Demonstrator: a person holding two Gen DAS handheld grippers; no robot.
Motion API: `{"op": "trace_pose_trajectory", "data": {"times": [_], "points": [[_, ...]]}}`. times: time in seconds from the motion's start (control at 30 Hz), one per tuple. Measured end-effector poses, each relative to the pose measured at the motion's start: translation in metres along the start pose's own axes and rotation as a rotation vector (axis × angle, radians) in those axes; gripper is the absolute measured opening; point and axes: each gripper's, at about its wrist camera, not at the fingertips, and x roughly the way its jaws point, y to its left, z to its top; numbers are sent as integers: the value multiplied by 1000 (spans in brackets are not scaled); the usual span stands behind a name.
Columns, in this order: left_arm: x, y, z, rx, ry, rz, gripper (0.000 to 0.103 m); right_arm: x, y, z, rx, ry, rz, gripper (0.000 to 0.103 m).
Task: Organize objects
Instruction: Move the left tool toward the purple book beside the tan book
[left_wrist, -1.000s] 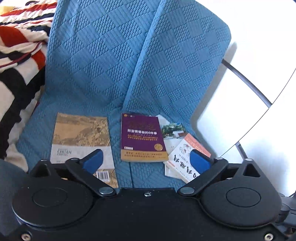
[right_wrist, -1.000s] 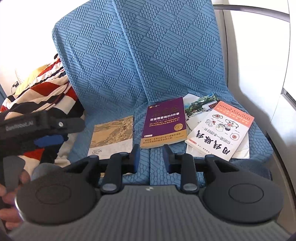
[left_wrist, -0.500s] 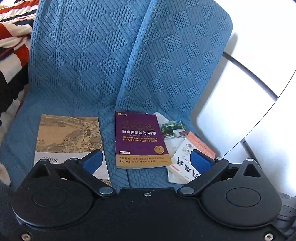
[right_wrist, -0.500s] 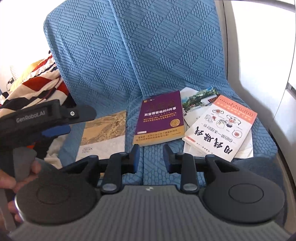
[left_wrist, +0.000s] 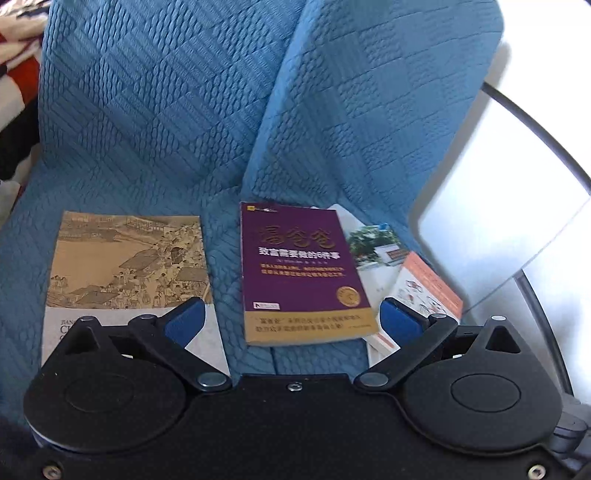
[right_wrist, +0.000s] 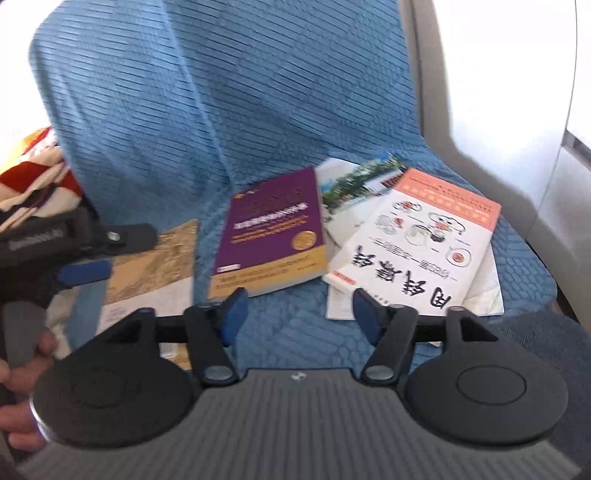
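Observation:
Several books lie flat on a blue-covered seat (left_wrist: 155, 122). A tan book with an old painting (left_wrist: 125, 266) is on the left, a purple book (left_wrist: 303, 273) in the middle, and a white-and-orange book (right_wrist: 417, 243) on the right, on top of a photo booklet (right_wrist: 354, 184). My left gripper (left_wrist: 291, 325) is open just above the seat, its blue pads over the tan book and the white-and-orange book (left_wrist: 424, 291). My right gripper (right_wrist: 297, 314) hovers before the purple book (right_wrist: 273, 229), jaws opening with nothing between them.
A striped red, white and black cloth (right_wrist: 29, 184) lies left of the seat. A pale wall with a dark curved bar (left_wrist: 517, 122) rises on the right. The left gripper's body (right_wrist: 55, 251) and a hand (right_wrist: 22, 369) show at the right wrist view's left edge.
Both grippers have come down and closer to the books. The right gripper's jaws have spread from nearly shut to wide apart. The left jaws stayed open.

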Motion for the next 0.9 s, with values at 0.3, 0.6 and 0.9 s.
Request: {"op": "trace_pose_trajectory", "data": {"times": [0.3, 0.6, 0.9], "points": [[60, 25, 8, -67, 79, -46, 91, 42, -10, 13, 10, -15, 1, 69], [103, 45, 11, -139, 174, -105, 56, 83, -10, 31, 15, -1, 87, 48], [120, 46, 5, -144, 226, -103, 43, 121, -19, 45, 47, 66, 32, 34]]}}
